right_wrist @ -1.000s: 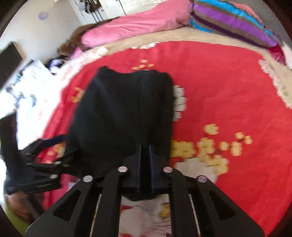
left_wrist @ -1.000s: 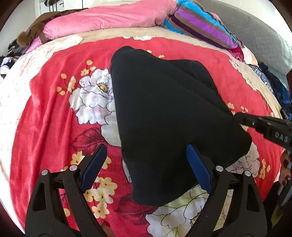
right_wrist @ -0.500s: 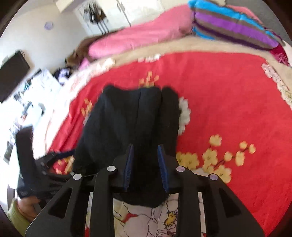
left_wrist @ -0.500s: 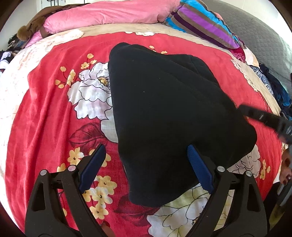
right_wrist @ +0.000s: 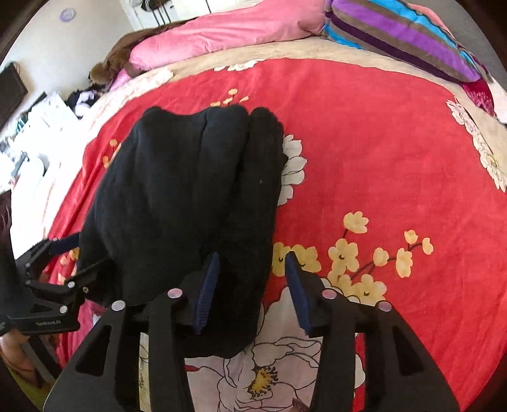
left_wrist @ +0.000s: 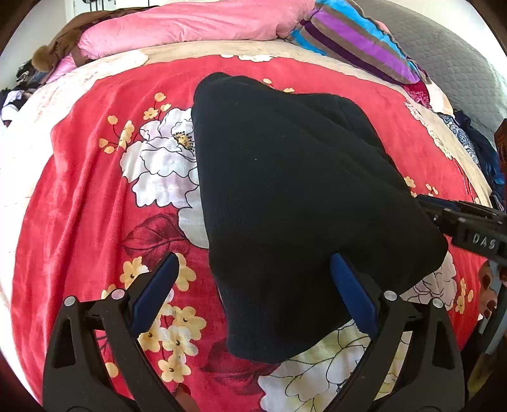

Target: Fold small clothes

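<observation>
A folded black garment (left_wrist: 285, 190) lies flat on the red floral blanket (left_wrist: 79, 206). My left gripper (left_wrist: 253, 258) stands wide over its near left corner, jaws still opening, and the blue pads (left_wrist: 155, 291) do not touch the cloth. In the right wrist view the same garment (right_wrist: 190, 190) has its near right edge between the fingers of my right gripper (right_wrist: 252, 255). Those jaws are opening too, and their pads stand clear of the fabric. One of the right gripper's fingers (left_wrist: 456, 218) shows at the garment's right side.
A pink pillow (left_wrist: 196, 25) and a striped pillow (left_wrist: 358, 41) lie at the head of the bed, against a grey headboard (left_wrist: 459, 63). Loose clothes (left_wrist: 19, 92) pile up off the bed's left side. The blanket (right_wrist: 396, 142) stretches to the garment's right.
The right gripper's jaws, shut on the garment's edge a second ago, have parted and let it go. The garment has settled on the blanket. The left jaws spread slightly wider.
</observation>
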The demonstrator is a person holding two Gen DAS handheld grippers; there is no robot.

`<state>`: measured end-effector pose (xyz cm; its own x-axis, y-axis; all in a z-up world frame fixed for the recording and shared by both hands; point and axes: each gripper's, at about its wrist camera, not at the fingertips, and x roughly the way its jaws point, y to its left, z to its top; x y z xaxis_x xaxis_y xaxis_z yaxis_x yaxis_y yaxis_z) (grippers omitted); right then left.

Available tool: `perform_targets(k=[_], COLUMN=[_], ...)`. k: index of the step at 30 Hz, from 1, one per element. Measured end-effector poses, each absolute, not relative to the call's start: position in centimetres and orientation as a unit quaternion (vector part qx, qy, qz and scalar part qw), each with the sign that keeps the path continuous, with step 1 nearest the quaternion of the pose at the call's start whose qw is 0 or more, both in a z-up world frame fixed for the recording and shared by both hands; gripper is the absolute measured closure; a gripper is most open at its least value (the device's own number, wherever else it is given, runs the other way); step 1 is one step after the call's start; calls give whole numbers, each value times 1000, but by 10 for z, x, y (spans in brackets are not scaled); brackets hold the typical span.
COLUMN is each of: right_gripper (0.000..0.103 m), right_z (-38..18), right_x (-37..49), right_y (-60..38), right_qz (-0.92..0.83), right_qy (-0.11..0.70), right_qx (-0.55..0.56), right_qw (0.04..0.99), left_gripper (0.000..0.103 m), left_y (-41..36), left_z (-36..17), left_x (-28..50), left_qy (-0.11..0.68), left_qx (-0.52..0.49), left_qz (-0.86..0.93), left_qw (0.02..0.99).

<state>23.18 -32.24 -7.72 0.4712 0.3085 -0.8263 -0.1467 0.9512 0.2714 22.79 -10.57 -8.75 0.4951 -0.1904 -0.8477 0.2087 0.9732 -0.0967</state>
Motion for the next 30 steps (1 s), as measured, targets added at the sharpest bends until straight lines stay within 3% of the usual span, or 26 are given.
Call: perform_targets(k=[2,4,7,9,11,19,30], right_gripper=[46,43,21,20,11,5,5], right_z=[-72,-66,-52,-46,-41,-13,22], right_x=[232,229,223,221,219,194,147], right_y=[-326,-328,-331,-333,-334,-329,-329], right_qz=[134,131,122,120,114,101,77], right_qy=[488,475,448,435,423,359,262], right_qx=[97,100,104,109,109,75,50], right_qw=[857,864,880,886,892,925,961], left_gripper=[13,13,12,11,10,10,9], left_y=[-106,-106,-107,-107,-108,-106,-87], left_z=[-87,-85,-81,-79,-76,-57,-15], left_x=[228,227,225,223,222,213,182], left_qy=[489,489,488,487,485,466,419], left_qx=[11,14,16,19,21,27,22], left_qz=[-114,-113,-112,-111,-111,-101,-64], left_qw=[865,865,865,866,867,879,905])
